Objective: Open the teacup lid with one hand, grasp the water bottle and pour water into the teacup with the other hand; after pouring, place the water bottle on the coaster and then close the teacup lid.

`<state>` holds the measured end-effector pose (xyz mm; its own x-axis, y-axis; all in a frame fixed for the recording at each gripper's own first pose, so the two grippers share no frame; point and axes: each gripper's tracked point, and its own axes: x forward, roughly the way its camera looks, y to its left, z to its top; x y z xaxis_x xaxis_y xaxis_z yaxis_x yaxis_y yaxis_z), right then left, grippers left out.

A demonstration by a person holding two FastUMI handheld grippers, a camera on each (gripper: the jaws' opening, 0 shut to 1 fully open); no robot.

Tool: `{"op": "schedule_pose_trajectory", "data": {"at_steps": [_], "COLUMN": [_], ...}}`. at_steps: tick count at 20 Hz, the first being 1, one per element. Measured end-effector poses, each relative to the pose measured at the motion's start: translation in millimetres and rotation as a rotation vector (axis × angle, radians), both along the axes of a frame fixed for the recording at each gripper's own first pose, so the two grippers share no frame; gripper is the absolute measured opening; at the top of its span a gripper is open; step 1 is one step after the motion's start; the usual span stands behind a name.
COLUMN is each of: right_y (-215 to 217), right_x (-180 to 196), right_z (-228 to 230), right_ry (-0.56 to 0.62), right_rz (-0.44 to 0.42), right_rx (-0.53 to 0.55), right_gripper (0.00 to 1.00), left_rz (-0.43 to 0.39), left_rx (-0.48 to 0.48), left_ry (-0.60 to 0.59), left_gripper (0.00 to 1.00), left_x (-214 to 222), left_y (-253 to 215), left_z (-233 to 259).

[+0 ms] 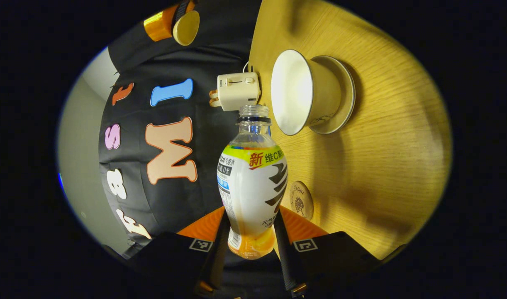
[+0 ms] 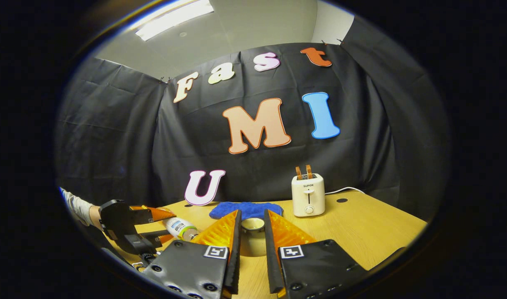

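Note:
In the left gripper view my left gripper (image 1: pixel 252 218) is shut on the lower body of an uncapped water bottle (image 1: pixel 253 182). The bottle lies tipped on its side, its open mouth close to the rim of the white teacup (image 1: pixel 297 93), which stands uncovered on its saucer (image 1: pixel 347 97). A round wooden coaster (image 1: pixel 301 200) lies on the table beside the bottle. In the right gripper view my right gripper (image 2: pixel 252 220) is shut on the cream teacup lid (image 2: pixel 252 226), held above the table. The left gripper (image 2: pixel 125 228) with the bottle (image 2: pixel 179 227) shows at lower left.
A small white toaster (image 2: pixel 307 195) stands at the back of the wooden table (image 2: pixel 361 224), its cord running right. A blue cloth (image 2: pixel 245 209) lies by the wall cloth. A sleeved hand (image 2: pixel 81 209) holds the left gripper. The other gripper with the lid (image 1: pixel 186 27) hangs above the toaster (image 1: pixel 238 90).

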<state>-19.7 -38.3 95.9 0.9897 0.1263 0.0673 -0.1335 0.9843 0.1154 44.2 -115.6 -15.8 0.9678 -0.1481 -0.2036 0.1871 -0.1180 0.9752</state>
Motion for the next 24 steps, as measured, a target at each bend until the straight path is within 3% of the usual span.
{"op": "schedule_pose_trajectory", "data": {"at_steps": [11, 24], "right_y": [-4, 6], "right_x": [-3, -10], "right_z": [4, 13], "right_ry": [-0.003, -0.026], "right_rz": [-0.006, 0.022], "right_rx": [0.006, 0.0], "right_gripper": [0.32, 0.31], "left_rz": [0.01, -0.015], "left_rx": [0.169, 0.357], "left_ry": [0.009, -0.074], "left_gripper": [0.55, 0.55], "left_x": [3, 4], "left_y": [5, 3], "left_z": [8, 39]}}
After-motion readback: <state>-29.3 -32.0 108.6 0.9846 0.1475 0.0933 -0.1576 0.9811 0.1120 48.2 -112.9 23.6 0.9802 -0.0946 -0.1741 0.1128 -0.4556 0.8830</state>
